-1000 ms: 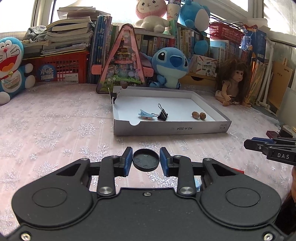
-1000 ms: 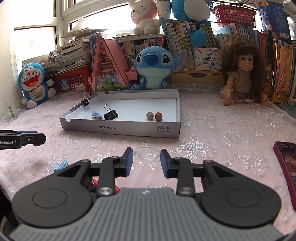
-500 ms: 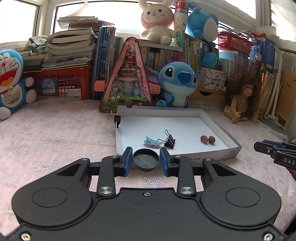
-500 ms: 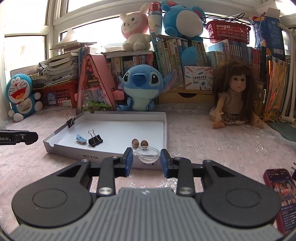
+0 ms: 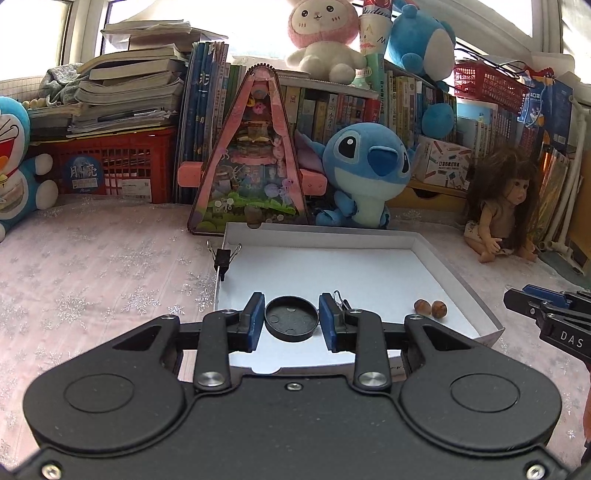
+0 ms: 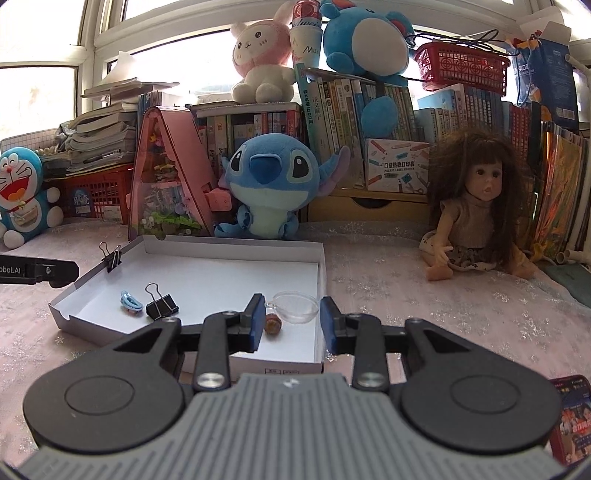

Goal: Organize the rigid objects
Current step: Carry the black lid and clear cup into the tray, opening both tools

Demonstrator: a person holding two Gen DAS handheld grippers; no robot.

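Contents: 1 white tray (image 6: 321,266); 2 binder clips (image 6: 161,303) (image 6: 112,257); 2 nuts (image 5: 421,306) (image 5: 439,308); 1 blue hair clip (image 6: 130,301); 1 black lid (image 5: 291,323); 1 clear dish (image 6: 296,307); 4 plush toys (image 6: 271,184); 1 doll (image 6: 476,206).

We see daylight pouring through the blown-out white windows (image 6: 177,33) behind the stacked books, leaving the plush toys backlit. The shallow white cardboard tray (image 5: 436,266) is bright and sharp. Fisheye curvature bends the edges, with dark vignetted corners.
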